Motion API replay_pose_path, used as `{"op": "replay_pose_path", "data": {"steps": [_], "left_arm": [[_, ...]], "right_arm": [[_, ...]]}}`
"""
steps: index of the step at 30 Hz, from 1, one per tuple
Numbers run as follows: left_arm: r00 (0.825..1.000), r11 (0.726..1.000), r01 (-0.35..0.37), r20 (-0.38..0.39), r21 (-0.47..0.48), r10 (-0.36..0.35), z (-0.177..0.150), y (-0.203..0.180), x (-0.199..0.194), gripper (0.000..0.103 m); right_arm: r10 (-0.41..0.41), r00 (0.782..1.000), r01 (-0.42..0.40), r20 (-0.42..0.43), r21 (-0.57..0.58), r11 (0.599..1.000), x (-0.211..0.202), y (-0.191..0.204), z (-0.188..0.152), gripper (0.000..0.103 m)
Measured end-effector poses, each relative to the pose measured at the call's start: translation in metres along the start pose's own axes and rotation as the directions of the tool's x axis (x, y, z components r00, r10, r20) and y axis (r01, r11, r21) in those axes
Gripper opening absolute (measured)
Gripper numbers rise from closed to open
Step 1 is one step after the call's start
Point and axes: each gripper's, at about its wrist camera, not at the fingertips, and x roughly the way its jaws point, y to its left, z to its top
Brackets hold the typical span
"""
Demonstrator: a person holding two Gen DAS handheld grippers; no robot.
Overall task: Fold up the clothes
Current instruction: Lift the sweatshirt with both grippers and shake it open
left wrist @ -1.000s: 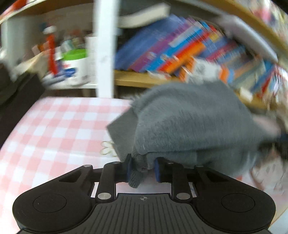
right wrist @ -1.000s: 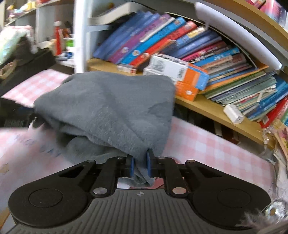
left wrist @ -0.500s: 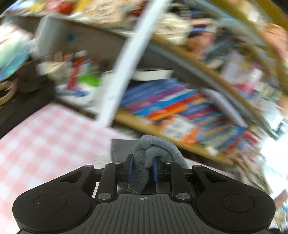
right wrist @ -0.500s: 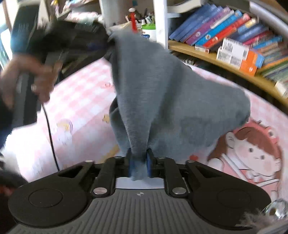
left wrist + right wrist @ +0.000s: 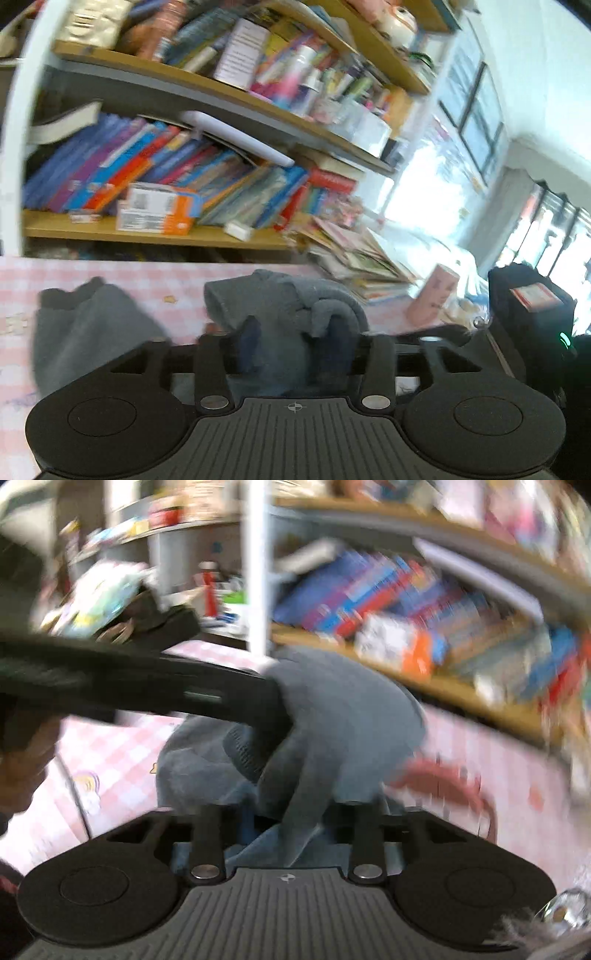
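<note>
Both grippers swung since the earlier frames; grey garment [image 5: 295, 314] now bunched on the pink-checked bench [image 5: 155, 273], bookshelf [image 5: 147, 232] at 12 o'clock. Left gripper [image 5: 291, 343]: jaws just opened, spread, cloth loose between. Right gripper [image 5: 284, 834]: jaws just closing, apart, fold hanging between, pads not pressing.

Left gripper [image 5: 293, 343]: matte black body with a ribbed centre panel, a small white crosshair mark, 2 silver screws, 2 round recessed discs on its shoulders, and blue pads on the fingers [image 5: 248, 345]. Right gripper [image 5: 284, 829] has the same black build, ribbing, crosshair, 2 screws and 2 discs.
</note>
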Motion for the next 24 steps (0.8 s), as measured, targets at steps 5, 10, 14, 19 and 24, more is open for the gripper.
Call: {"op": "replay_pose_path", "data": {"steps": [5, 10, 14, 19, 24], "left_arm": [[0.994, 0.989, -0.097, 0.044, -0.113, 0.102, -0.006, 0.025, -0.025, 0.065], [0.945, 0.898, -0.317, -0.021, -0.306, 0.326, -0.019, 0.072, -0.033, 0.061], [0.942, 0.858, -0.330, -0.083, -0.393, 0.324, -0.027, 0.097, -0.013, 0.060], [0.949, 0.845, -0.314, -0.152, -0.433, 0.275, -0.032, 0.114, 0.027, 0.041], [0.952, 0.792, -0.305, -0.174, -0.530, 0.251, -0.043, 0.133, 0.047, 0.003]], "right_arm": [[-0.130, 0.990, 0.141, -0.055, 0.338, 0.930, -0.013, -0.070, -0.020, 0.017], [-0.328, 0.929, 0.359, -0.169, 0.620, 0.698, -0.038, -0.137, -0.058, 0.017], [-0.346, 0.906, 0.411, -0.244, 0.700, 0.584, -0.049, -0.160, -0.086, 0.018], [-0.345, 0.904, 0.415, -0.254, 0.716, 0.561, -0.054, -0.159, -0.095, 0.020], [-0.351, 0.903, 0.416, -0.248, 0.712, 0.567, -0.057, -0.153, -0.095, 0.021]]}}
